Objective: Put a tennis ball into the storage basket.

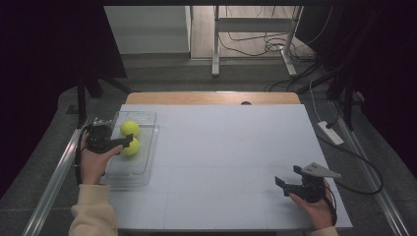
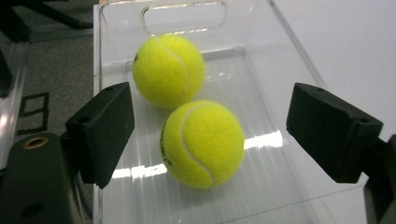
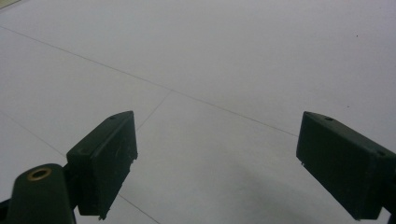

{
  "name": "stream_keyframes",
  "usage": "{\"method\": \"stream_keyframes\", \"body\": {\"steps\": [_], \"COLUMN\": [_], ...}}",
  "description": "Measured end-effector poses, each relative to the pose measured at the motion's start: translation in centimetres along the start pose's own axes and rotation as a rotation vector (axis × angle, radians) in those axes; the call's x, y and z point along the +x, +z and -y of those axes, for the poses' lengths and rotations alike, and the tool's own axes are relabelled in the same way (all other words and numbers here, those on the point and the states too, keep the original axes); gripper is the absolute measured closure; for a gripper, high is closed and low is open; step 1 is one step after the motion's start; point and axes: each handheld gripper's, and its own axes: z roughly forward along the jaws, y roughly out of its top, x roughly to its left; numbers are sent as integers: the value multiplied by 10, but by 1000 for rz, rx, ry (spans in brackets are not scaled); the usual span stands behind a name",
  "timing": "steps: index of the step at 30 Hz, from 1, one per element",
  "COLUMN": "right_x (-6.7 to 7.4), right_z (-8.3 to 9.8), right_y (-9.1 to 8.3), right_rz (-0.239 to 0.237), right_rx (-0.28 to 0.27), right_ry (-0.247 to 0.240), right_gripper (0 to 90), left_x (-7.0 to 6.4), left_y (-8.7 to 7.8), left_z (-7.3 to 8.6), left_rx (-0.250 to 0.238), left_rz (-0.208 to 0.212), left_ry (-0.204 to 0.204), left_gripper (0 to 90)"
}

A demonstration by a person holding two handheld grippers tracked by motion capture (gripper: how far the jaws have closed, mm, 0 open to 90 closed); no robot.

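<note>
Now the left hand-held gripper [image 2: 210, 135] stands apart around the near tennis ball [image 2: 203, 143]; right hand-held gripper [image 3: 217, 168] apart

Two fuzzy, felt-covered yellow-green tennis balls, one nearer [image 2: 203, 144] and one at its 11 o'clock [image 2: 168, 70], lie in a clear, glossy plastic tray [image 2: 275, 60] that throws bright reflections. The tray rests on a smooth, matt white tabletop [image 1: 221, 147] edged in pale wood at 12 o'clock. The black gripper pads [image 2: 100, 133] look matt and rubbery.
</note>
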Motion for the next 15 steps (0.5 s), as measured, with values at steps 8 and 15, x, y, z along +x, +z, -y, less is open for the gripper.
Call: {"method": "stream_keyframes", "body": {"steps": [8, 15], "right_x": [0, -2], "right_z": [0, 0], "right_y": [0, 0], "right_rz": [0, -1], "right_rx": [-1, 0], "right_ry": [-1, 4], "right_gripper": [121, 121], "left_x": [-2, -4], "left_y": [-3, -6], "left_z": [-1, 0], "left_rx": [-36, -74], "left_rz": [41, 121], "left_ry": [-2, 0], "left_gripper": [172, 175]}}
